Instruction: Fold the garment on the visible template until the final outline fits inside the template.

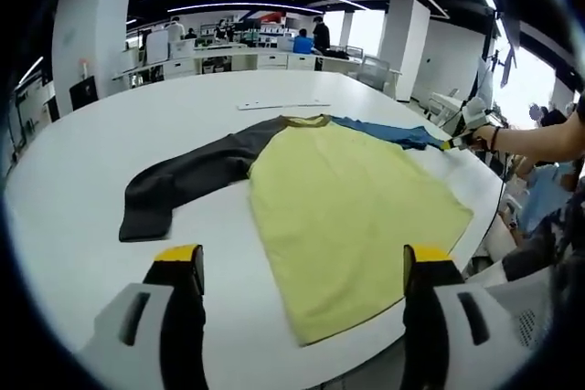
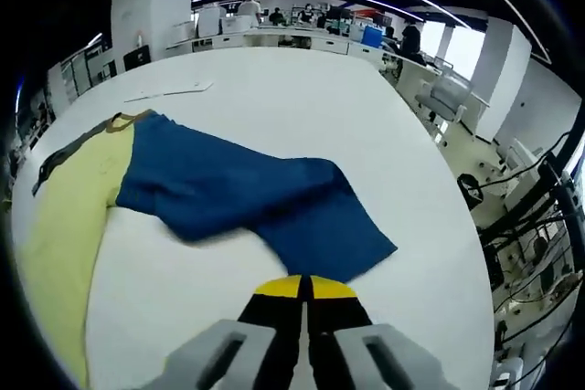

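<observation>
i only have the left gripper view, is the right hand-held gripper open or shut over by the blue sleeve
Observer: Shut. In the right gripper view, the right hand-held gripper has its jaws pressed together.
Operator: is it holding the sleeve
Observer: Its tips meet the cuff edge of the blue sleeve. I cannot tell whether any fabric is pinched.
Operator: is the sleeve lying flat
Observer: It lies spread out on the white table, with a kink partway along.
</observation>
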A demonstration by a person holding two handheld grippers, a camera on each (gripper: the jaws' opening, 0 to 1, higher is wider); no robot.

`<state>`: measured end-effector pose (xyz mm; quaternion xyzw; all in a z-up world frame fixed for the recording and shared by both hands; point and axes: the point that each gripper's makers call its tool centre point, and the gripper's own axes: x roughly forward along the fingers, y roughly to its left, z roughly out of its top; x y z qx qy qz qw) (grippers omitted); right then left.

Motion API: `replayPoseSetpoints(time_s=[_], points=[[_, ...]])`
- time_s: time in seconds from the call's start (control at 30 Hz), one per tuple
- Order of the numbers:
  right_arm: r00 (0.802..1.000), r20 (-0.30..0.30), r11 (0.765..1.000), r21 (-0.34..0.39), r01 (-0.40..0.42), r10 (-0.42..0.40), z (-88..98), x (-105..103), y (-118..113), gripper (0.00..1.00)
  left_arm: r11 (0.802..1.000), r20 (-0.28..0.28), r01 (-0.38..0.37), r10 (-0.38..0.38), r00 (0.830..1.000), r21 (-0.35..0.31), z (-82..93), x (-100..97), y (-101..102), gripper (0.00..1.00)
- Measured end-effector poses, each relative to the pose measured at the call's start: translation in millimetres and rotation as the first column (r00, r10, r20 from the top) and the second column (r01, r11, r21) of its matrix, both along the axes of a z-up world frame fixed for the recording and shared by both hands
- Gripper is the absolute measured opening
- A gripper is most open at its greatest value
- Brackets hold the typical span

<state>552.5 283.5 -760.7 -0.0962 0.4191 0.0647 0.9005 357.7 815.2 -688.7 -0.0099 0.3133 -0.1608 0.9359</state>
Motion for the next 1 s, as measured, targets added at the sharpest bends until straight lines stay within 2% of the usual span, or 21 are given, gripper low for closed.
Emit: replayPoseSetpoints(time_s=[0.13, 0.27, 0.5, 0.67, 0.73, 0.8, 0.9, 1.0], points=[[1.000, -0.017, 0.998, -0.061, -0.008, 0.007, 3.9, -1, -16, 0.00, 1.000, -0.007, -0.005, 0.005, 1.000, 0.003, -2.5, -1.2, 5, 0.87], [1.000, -0.027, 0.996, -0.091, 0.006, -0.008, 7.5, 0, -33, 0.00, 1.000, -0.010, -0.012, 0.012, 1.000, 0.010, -4.4, -1.2, 11, 0.87], [0.998, -0.013, 0.993, -0.097, 0.062, -0.064, 9.8, -2, -58, 0.00, 1.000, -0.019, -0.014, 0.014, 1.000, 0.020, -7.1, 2.0, 14, 0.87], [0.999, -0.009, 0.995, -0.088, 0.045, -0.046, 9.9, 0, -56, 0.00, 0.999, -0.009, -0.009, 0.009, 1.000, 0.034, -2.3, 7.1, 14, 0.88], [0.996, -0.027, 0.995, -0.061, 0.085, -0.087, 12.1, -3, -58, 0.00, 0.999, -0.004, -0.011, 0.011, 1.000, 0.035, -0.8, 8.6, 14, 0.88], [0.995, 0.007, 0.994, -0.044, 0.100, -0.099, 19.9, 1, -60, 0.06, 0.999, 0.000, -0.012, 0.012, 1.000, 0.036, 0.4, 9.2, 14, 0.89], [0.992, 0.017, 0.992, -0.013, 0.123, -0.123, 26.6, 4, -63, 0.12, 0.999, -0.002, -0.013, 0.013, 1.000, 0.041, -0.2, 8.1, 15, 0.89], [0.982, 0.002, 0.979, 0.068, 0.190, -0.191, 24.1, 4, -61, 0.17, 0.999, -0.007, -0.016, 0.017, 1.000, 0.042, -2.1, 6.1, 15, 0.89]])
